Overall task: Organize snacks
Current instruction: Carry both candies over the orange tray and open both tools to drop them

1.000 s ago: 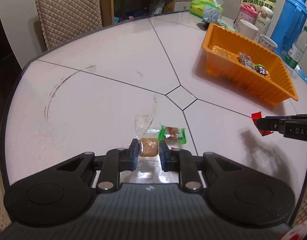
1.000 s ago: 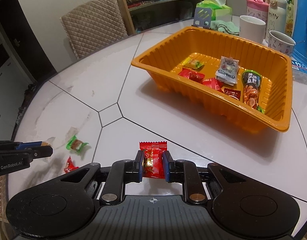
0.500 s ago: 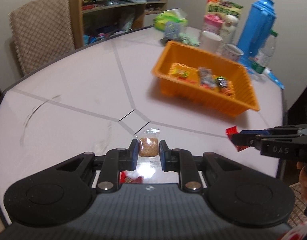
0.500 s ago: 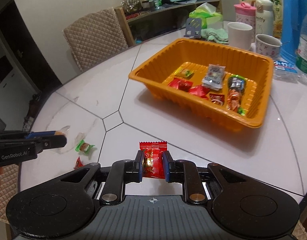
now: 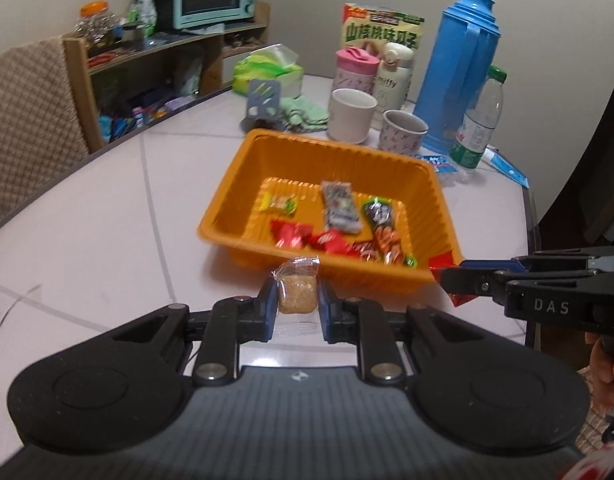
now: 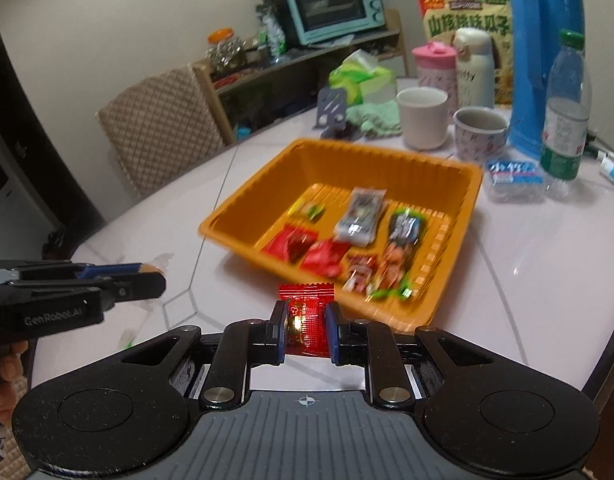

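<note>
My left gripper (image 5: 297, 300) is shut on a brown snack cube in clear wrap (image 5: 297, 298), held above the table just short of the orange tray (image 5: 235, 196). My right gripper (image 6: 305, 322) is shut on a red candy packet (image 6: 307, 316), near the tray's (image 6: 243, 216) front edge. The tray holds several wrapped snacks (image 5: 339, 208). The right gripper also shows in the left wrist view (image 5: 447, 276), and the left gripper shows in the right wrist view (image 6: 159, 274). A green-wrapped candy (image 6: 127, 338) lies on the table, mostly hidden.
Behind the tray stand two cups (image 5: 353, 120), a pink bottle (image 5: 353, 66), a blue thermos (image 5: 461, 68), a water bottle (image 5: 481, 120), a snack bag (image 5: 381, 28) and a tissue pack (image 5: 267, 68). A quilted chair (image 6: 159, 128) and a shelf with a toaster oven (image 6: 333, 6) are beyond the table.
Both grippers have lifted and moved toward the orange tray with their snacks; the tray looms larger. The green candy on the table has dropped out of the left wrist view.
</note>
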